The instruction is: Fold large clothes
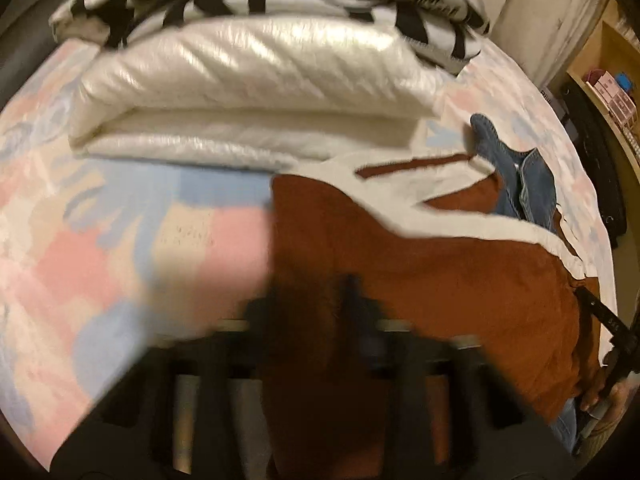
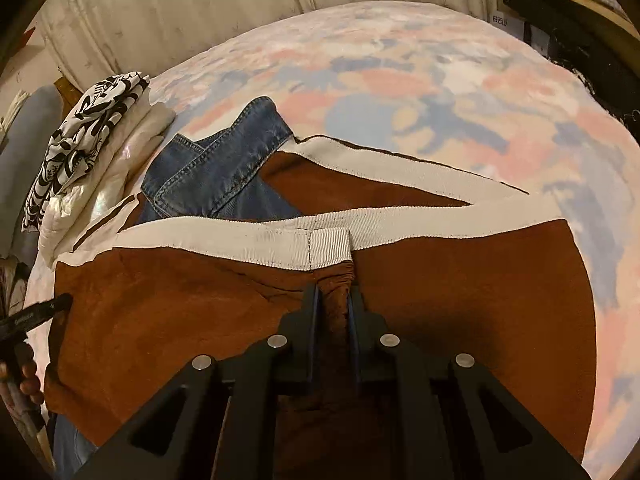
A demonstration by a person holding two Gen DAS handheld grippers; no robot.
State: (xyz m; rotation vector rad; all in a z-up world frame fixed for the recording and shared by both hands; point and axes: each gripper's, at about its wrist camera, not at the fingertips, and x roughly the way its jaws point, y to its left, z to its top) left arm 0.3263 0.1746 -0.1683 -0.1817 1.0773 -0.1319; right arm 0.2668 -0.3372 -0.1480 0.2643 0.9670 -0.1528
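Both sets of jaws were clamped on the rust-brown garment (image 2: 460, 300), left gripper (image 1: 308, 304) and right gripper (image 2: 333, 300) pinching its near edge, likely to fold it across the bed (image 2: 400, 80).

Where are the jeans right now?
The jeans lie on the bed, partly under the far edge of the brown garment, upper left in the right wrist view, beside the folded white quilt.

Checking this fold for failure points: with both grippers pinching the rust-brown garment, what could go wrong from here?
The right gripper pinches only a small bunch of the rust-brown garment below its cream band, so fabric may slip. The denim piece lies partly under the garment and could drag along. The left gripper is blurred; its hold looks uncertain.
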